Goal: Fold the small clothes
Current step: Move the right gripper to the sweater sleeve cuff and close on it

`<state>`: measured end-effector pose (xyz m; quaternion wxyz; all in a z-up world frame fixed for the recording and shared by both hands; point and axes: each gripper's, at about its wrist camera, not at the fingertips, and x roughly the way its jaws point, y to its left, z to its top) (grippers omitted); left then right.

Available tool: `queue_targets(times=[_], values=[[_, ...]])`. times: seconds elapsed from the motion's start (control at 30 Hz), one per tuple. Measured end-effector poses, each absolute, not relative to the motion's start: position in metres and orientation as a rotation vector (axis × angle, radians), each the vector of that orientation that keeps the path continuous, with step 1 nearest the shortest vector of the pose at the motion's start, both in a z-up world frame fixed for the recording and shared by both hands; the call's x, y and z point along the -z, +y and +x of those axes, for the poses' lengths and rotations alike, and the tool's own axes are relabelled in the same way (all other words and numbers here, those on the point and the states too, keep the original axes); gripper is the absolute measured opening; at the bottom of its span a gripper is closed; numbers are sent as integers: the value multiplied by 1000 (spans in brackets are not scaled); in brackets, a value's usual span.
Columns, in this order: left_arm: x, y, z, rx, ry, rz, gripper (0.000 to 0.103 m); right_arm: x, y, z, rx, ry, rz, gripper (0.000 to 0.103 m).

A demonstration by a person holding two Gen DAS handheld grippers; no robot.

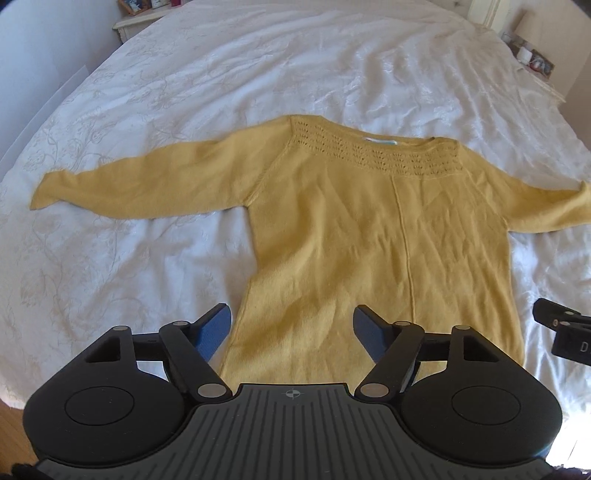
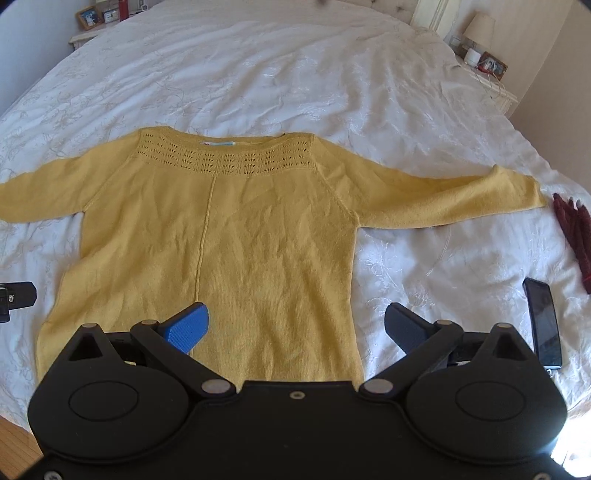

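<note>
Hand-held grippers (image 1: 291, 332) (image 2: 295, 328) open (empty); sweater (image 1: 369, 229) flat, neckline far

Pretty sure I'm working in somebody's bedroom here. There's a big bed with a white embroidered bedspread (image 2: 295, 74) filling the view, pale nightstands (image 2: 506, 98) on both sides at the far end, a cream-shaded table lamp (image 2: 479, 27), small framed photos (image 2: 88, 16), and a strip of wooden floor (image 2: 14, 439) at the near corner.
</note>
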<state>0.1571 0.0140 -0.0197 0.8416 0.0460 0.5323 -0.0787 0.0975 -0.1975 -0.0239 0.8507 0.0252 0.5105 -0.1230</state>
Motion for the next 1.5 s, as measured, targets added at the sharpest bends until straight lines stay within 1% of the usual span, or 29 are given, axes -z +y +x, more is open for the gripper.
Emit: queue_targets(times=[0.07,0.1,0.13,0.2,0.33,0.47,0.63,0.73,0.87,0.93,1.0,1.2,1.37,1.4,1.5], values=[[20,8,169,197,1094,123,71,23,-214,103,283,1072,130,99],[21,6,174,207,1081,134,71,23,-221,105,294,1067,153,97],[21,3,179,215,1072,143,71,23,-228,108,308,1066,166,93],[21,-2,188,212,1058,153,70,24,-242,115,330,1072,169,89],[19,-10,201,199,1041,148,70,23,-275,126,351,1067,167,84],[20,-23,205,170,1049,154,70,22,-310,137,373,1040,117,84],[17,-43,202,94,1043,137,70,30,-388,158,353,1064,183,76],[16,-53,198,78,1039,56,70,37,-443,168,381,1063,215,70],[24,-75,195,45,1084,20,70,43,-513,178,439,1026,227,68],[27,-87,192,33,1095,20,70,48,-545,184,463,1021,212,60],[28,-98,189,23,1105,16,70,53,-571,189,478,1018,196,59],[32,-123,186,-1,1136,18,70,68,-642,205,507,1008,188,58],[33,-137,188,-22,1148,34,70,90,-666,220,479,1078,195,59],[33,-139,188,-27,1149,35,70,95,-672,223,477,1094,192,60],[34,-145,191,-47,1159,37,70,109,-679,229,462,1129,206,75]])
